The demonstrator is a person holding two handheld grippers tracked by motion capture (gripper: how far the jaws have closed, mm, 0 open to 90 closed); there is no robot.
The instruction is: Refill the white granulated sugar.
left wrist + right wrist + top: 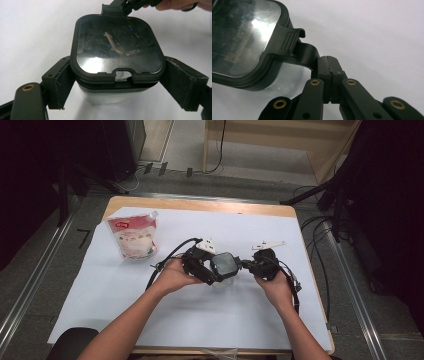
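While the left gripper (117, 82) clamped the clear square container with its black-rimmed lid (117, 47) from both sides, the right gripper (329, 62), closed on the lid's black latch tab (305, 53), sat at its right.

The counter (280, 211) is a pale wooden top, most of it covered by a white sheet (200, 310) that leaves a strip of bare wood along the far edge. Around the counter lies grey floor (40, 295). Metal rails (30, 285) run along the floor to the left of the counter and again to its right. Black cables (320, 255) trail over the floor just right of the counter. Beyond the counter's far edge stands light wooden furniture (280, 142), with dark equipment to either side in deep shadow. Light falls evenly on the counter from above.
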